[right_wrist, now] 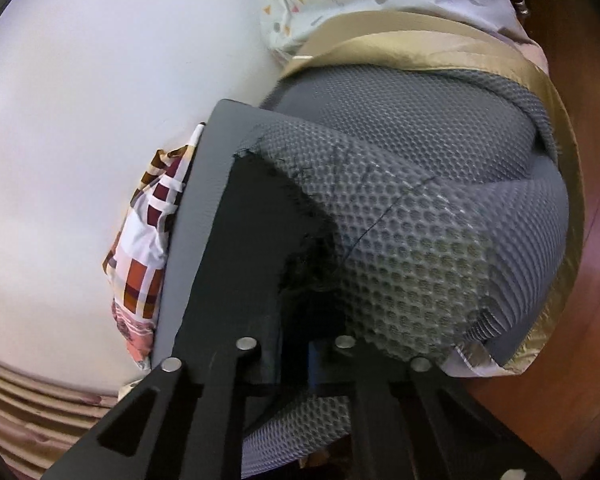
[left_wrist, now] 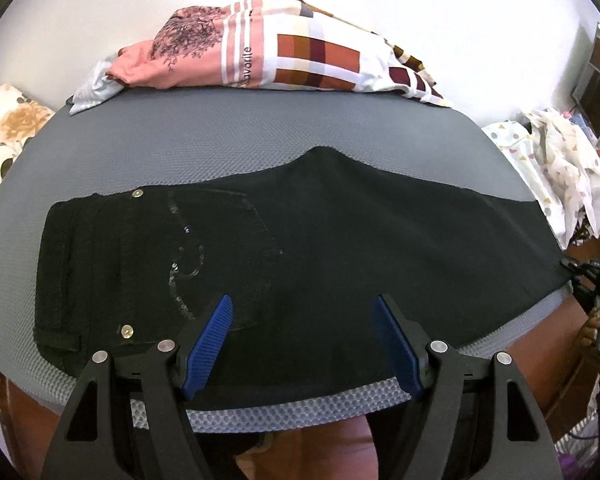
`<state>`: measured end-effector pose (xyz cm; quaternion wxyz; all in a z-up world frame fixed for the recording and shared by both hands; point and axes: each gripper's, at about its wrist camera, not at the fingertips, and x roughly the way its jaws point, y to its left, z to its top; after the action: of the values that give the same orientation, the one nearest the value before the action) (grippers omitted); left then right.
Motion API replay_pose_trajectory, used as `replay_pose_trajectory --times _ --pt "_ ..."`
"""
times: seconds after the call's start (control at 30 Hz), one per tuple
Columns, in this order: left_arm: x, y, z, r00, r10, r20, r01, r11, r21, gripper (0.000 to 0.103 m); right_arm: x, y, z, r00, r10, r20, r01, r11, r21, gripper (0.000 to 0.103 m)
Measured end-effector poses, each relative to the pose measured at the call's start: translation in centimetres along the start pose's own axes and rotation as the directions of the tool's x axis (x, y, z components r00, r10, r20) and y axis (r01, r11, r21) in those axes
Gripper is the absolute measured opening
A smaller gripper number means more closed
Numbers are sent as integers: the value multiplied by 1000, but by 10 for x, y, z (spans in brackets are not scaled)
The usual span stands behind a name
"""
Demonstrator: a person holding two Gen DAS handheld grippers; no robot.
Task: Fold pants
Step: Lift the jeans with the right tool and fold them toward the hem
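Note:
Black pants (left_wrist: 300, 248) lie flat across the grey mesh pad (left_wrist: 220, 136), waistband with brass buttons at the left, legs running right. My left gripper (left_wrist: 304, 316) is open with blue pads, hovering over the pants' near edge and holding nothing. My right gripper (left_wrist: 580, 272) shows at the far right, at the pants' hem end. In the right wrist view the hem (right_wrist: 260, 216) lies between its jaws at the pad's (right_wrist: 420, 220) corner. The right gripper (right_wrist: 300, 300) seems closed on the hem, its fingertips hidden under cloth.
A pile of patterned clothes (left_wrist: 284, 48) lies at the pad's far edge, also in the right wrist view (right_wrist: 148, 248). A white patterned cloth (left_wrist: 560, 168) hangs at the right. A floral cushion (left_wrist: 8, 136) sits at the left. A white wall is behind.

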<state>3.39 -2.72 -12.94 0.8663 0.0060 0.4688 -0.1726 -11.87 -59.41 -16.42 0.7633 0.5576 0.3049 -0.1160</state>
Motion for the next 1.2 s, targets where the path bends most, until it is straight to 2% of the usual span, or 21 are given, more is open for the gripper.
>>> replay_pose_trajectory --times 0.07,0.1,0.23,0.33,0.47,0.57,0.63,0.73,0.87,1.1,1.2 --pt "1 2 -1 1000 24 -4 -24 1000 2 74 -1 9 -2 999 -49 12 50 997 -51 6" --pt "1 3 -1 999 38 -4 -38 999 7 74 -1 13 -3 998 -60 16 61 996 -68 11" --pt "-1 5 -3 996 84 6 -84 996 26 74 3 15 -6 1000 -27 9 28 998 -59 17" --pt "-1 7 -3 995 99 13 -100 995 29 74 2 11 -5 999 34 16 -34 999 -11 29" --pt "0 6 -5 992 123 13 -123 991 44 74 5 19 -3 1000 7 27 -7 1000 -19 29" --pt "2 5 -7 989 145 10 -145 988 58 74 7 20 -2 999 -11 32 11 1000 -10 24" --pt "2 5 -7 988 152 10 -152 986 63 74 7 21 -1 998 -50 30 51 998 -27 10" --pt "2 5 -7 986 166 11 -166 984 68 77 6 13 -3 999 -35 28 36 999 -8 7" --pt "2 6 -7 984 178 13 -179 981 71 78 5 14 -4 999 -35 30 36 999 -21 8" --pt "7 6 -9 981 196 2 -196 978 77 79 6 2 -3 999 19 29 -20 999 39 8" --pt "8 6 -9 980 201 0 -200 976 81 79 7 7 -3 999 -6 31 6 1000 9 7"
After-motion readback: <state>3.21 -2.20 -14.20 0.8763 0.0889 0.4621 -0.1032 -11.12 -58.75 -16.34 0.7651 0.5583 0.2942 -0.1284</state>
